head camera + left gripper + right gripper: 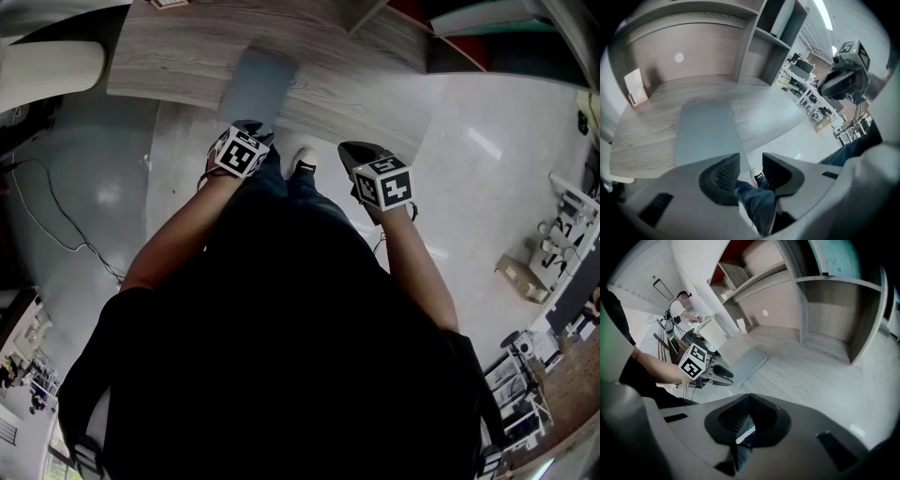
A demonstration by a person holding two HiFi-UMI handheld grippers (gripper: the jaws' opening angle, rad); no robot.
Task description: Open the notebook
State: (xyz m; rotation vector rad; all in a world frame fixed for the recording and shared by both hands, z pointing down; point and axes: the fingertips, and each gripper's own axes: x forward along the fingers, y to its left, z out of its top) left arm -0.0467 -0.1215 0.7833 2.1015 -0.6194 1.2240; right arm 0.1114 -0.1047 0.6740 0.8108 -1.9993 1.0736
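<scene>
A closed grey-blue notebook point(258, 84) lies flat on the wooden desk point(169, 56), its near end overhanging the desk's front edge. My left gripper point(251, 129) hovers just in front of that near end, pointing steeply down. In the left gripper view its jaws point(751, 161) stand open with nothing between them, and the notebook point(705, 133) lies just beyond the left fingertip. My right gripper point(347, 150) hangs over the floor to the right, apart from the notebook point(747, 363). Its jaws point(749, 397) are shut and empty.
Shelving point(834, 301) rises at the desk's back and right. A small card stand point(635, 86) sits at the desk's far left. A white chair point(47, 75) is left of the desk, with a cable point(56, 225) on the floor. My legs and shoe point(302, 161) are below the grippers.
</scene>
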